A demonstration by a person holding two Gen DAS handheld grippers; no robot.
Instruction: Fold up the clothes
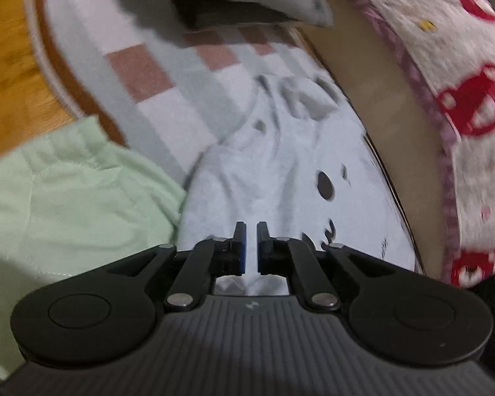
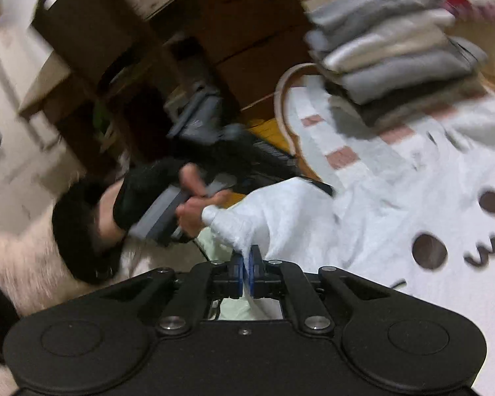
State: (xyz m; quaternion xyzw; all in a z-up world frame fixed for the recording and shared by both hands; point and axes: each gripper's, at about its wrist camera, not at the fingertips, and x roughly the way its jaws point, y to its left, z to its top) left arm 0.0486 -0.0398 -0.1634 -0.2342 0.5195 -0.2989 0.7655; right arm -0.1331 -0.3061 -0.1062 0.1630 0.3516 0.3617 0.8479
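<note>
A white fleece garment (image 1: 280,178) with dark round dots lies crumpled on a checked mat (image 1: 168,76). My left gripper (image 1: 251,227) hovers just over it, its blue pads drawn together to a thin slit, and no cloth is clearly pinched between them. In the right wrist view my right gripper (image 2: 246,257) is shut on a raised edge of the white garment (image 2: 396,217), which bunches up between the pads. A bare hand (image 2: 194,204) grips the left tool's grey handle (image 2: 161,214) just beyond that fold.
A mint-green garment (image 1: 66,198) lies left of the white one. A stack of folded grey and beige clothes (image 2: 389,56) sits at the mat's far end. A fleece blanket with red prints (image 1: 462,99) hangs over a wooden panel (image 1: 379,99). Cardboard boxes (image 2: 247,33) stand on the wooden floor (image 1: 10,66).
</note>
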